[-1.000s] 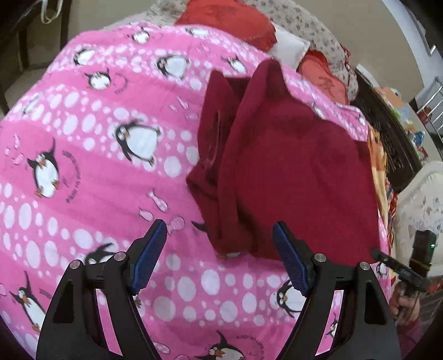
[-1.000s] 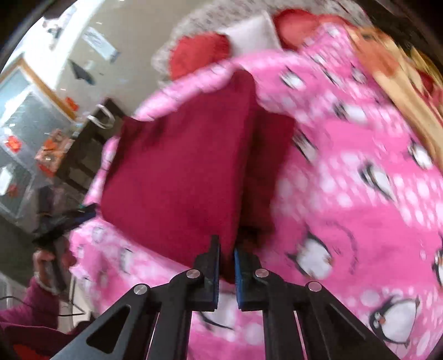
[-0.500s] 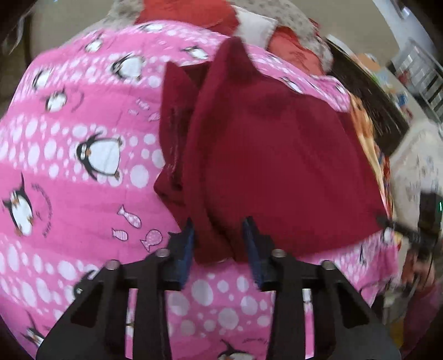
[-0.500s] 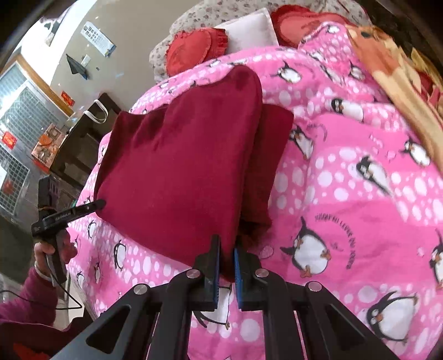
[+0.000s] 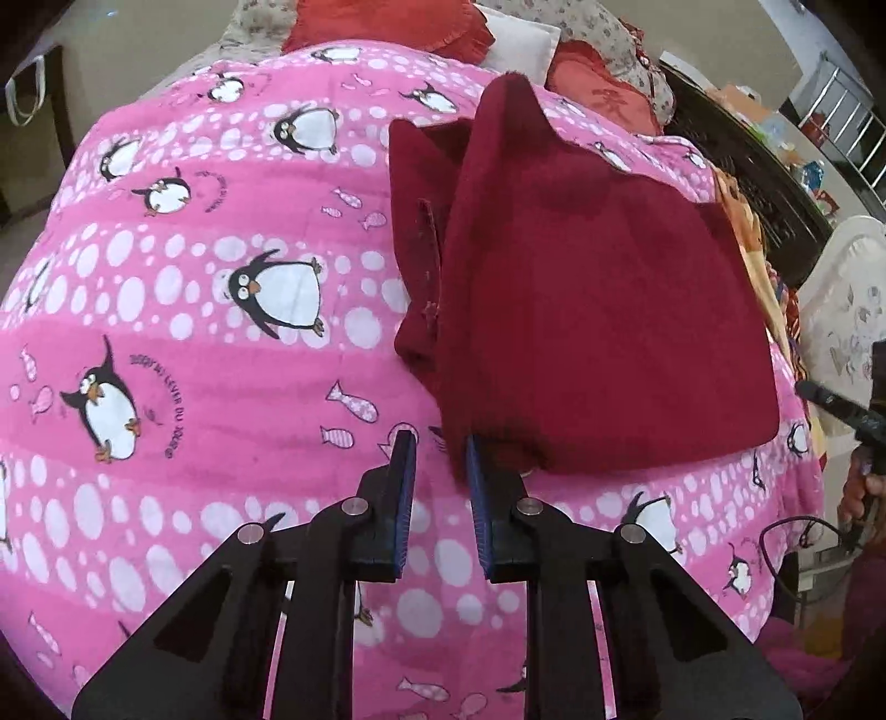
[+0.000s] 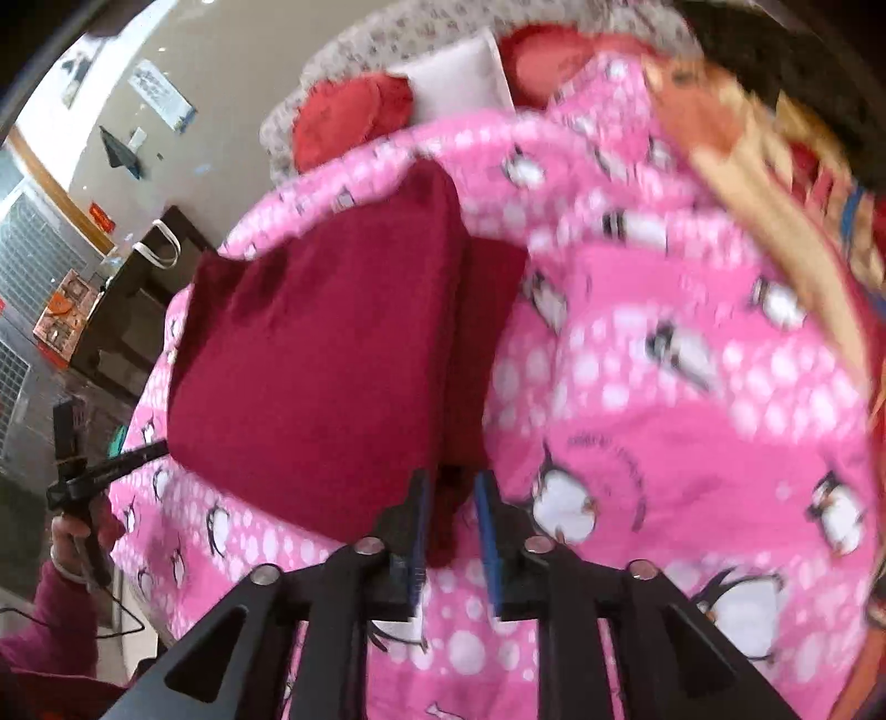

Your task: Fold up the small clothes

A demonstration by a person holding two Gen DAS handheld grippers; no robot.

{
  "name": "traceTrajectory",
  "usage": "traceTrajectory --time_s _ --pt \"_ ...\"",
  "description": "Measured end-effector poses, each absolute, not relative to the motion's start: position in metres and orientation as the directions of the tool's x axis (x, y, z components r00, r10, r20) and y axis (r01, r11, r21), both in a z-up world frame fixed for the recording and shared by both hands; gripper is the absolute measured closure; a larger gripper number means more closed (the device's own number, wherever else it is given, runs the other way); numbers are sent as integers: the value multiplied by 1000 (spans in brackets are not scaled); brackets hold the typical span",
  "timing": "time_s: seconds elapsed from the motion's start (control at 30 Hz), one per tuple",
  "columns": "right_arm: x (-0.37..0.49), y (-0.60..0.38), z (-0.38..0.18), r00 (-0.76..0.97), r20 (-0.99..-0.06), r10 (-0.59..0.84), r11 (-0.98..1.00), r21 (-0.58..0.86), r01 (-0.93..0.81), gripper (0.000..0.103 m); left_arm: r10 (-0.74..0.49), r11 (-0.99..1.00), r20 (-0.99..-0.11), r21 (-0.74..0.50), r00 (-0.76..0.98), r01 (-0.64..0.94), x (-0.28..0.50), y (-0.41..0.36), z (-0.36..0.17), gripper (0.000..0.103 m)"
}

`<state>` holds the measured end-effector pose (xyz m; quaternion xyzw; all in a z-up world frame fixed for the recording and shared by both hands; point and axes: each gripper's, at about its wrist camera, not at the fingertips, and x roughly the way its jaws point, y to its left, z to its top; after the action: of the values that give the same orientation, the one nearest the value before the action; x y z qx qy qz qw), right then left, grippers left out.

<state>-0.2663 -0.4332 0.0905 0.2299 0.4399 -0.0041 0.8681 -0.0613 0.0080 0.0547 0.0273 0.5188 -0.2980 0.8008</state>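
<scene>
A dark red folded garment lies on a pink penguin blanket, with a narrower folded layer sticking out along one side. My left gripper is at the garment's near left corner. Its jaws are closing and stand narrow. The cloth's edge brushes the right pad, and pink blanket shows in the gap. In the blurred right wrist view the same garment fills the left half. My right gripper is opening, with the garment's folded edge loose between its parted pads.
Red cushions and a white pillow lie at the bed's head. An orange blanket runs along one side. A dark cabinet stands beyond the bed. A hand in a magenta sleeve holds the other gripper's handle.
My left gripper's jaws went from wide apart to narrow at the garment's near corner. My right gripper, shut on the garment's edge before, has parted its pads and lifted slightly.
</scene>
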Motion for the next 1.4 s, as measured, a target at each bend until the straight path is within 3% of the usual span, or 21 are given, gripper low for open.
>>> traceTrajectory --time_s 0.07,0.2,0.33,0.77,0.83,1.03,1.2,1.4 --pt "-256 -421 100 642 -724 253 878 451 163 67 -463 821 -838 -282 288 497 -64 8 61 86" --pt "-209 -384 103 614 -711 343 877 477 63 66 -487 829 -817 -321 310 458 -65 5 74 85" --pt "-160 -343 101 584 -719 377 898 438 -39 66 -497 834 -793 -326 352 445 -64 -8 82 66" --pt "-15 -252 89 525 -751 401 915 349 -201 66 -430 884 -828 -304 360 356 -29 -27 51 62" --pt "4 -240 89 532 -748 397 918 336 -212 66 -431 885 -825 -306 365 352 -28 -26 49 56" --pt "55 -215 69 518 -777 357 934 291 -208 66 -448 879 -823 -332 350 343 -21 -25 42 51" --pt "81 -211 39 474 -805 357 934 316 -166 66 -450 878 -821 -335 353 341 -16 -27 40 51" --pt "70 -223 54 455 -795 402 915 373 -155 66 -485 864 -809 -386 332 324 -14 -19 38 50"
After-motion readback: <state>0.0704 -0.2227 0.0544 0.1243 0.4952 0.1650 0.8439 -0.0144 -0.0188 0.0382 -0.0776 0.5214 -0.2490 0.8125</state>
